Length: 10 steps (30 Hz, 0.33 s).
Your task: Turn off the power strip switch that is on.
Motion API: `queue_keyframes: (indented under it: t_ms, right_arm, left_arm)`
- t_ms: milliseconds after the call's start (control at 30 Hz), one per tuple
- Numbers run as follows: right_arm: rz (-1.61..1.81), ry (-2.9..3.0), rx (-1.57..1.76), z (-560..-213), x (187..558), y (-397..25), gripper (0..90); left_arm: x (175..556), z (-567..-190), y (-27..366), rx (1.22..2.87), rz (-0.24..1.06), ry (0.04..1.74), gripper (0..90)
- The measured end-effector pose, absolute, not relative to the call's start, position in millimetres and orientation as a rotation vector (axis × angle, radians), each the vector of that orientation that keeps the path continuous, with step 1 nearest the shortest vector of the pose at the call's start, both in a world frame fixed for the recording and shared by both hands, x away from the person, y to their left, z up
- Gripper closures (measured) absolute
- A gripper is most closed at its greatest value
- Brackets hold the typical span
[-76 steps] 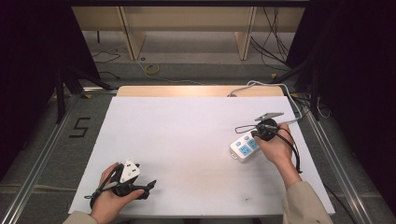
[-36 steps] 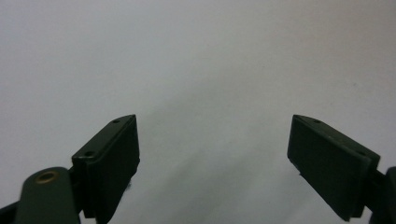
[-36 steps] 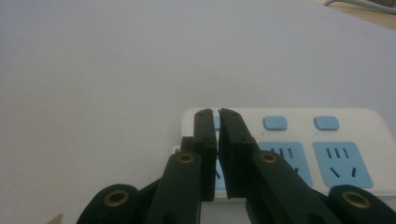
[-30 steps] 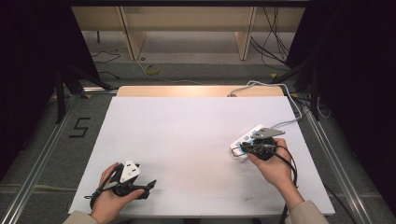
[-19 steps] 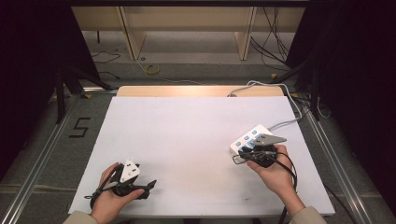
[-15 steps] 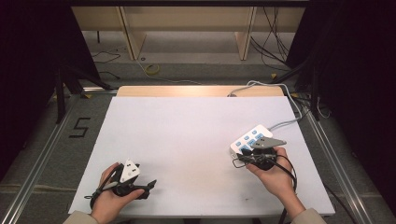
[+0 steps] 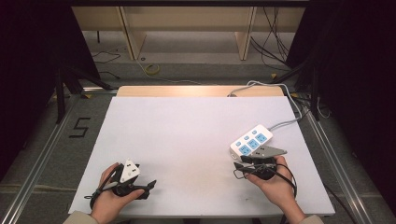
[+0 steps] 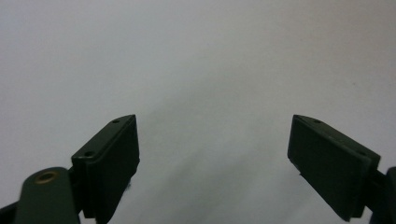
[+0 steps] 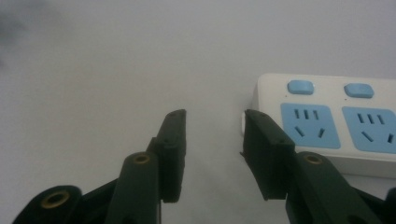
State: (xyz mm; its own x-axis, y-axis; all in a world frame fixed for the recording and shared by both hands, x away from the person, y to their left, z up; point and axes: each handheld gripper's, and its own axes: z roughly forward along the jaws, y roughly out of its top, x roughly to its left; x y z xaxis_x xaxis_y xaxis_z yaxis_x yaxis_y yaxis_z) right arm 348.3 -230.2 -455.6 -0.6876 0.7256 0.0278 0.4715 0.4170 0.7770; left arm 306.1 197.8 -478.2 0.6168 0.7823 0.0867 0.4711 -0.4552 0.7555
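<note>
— White desk (image 7: pixel 187 140), item one: what lies on it?

— Power strip (image 7: pixel 251 141), white body, blue sockets and blue switches, lying flat on the right half of the desk, set diagonally. Grey cable (image 7: pixel 289 122) leaves its far end and runs off the desk's right edge.

— Item two, right gripper (image 7: pixel 254 164)?

— Held in the person's right hand (image 7: pixel 273 179), just on the near side of the strip's near end. In the right gripper view (image 9: pixel 212 140) the two black jaws stand partly apart with bare desk between them; they hold nothing. The power strip (image 9: pixel 327 123) sits to the right of the right-hand jaw, its rounded end corner close beside that jaw's tip; contact cannot be told. Two blue switches and two blue sockets show past that jaw.

— Item three, left gripper (image 7: pixel 140 184)?

— Held in the left hand (image 7: pixel 112 196) at the near left of the desk, well apart from the strip. In the left gripper view (image 8: pixel 215 154) its jaws stand wide apart, bare white surface between them, nothing gripped.

— Strip relative to both pairs of jaws, in short?

— Outside both gaps: just beside the right pair, far from the left pair.
</note>
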Motion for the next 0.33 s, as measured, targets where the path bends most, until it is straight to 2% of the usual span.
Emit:
queue_keyframes:
  t_ms: [333]
  right_arm:
    - [1.174, 2.351, 1.022, -459.8, 343.6, -232.3, 53.0]
  left_arm:
    - [306.6, -478.6, 197.5, 2.127, 0.557, 0.984, 16.2]
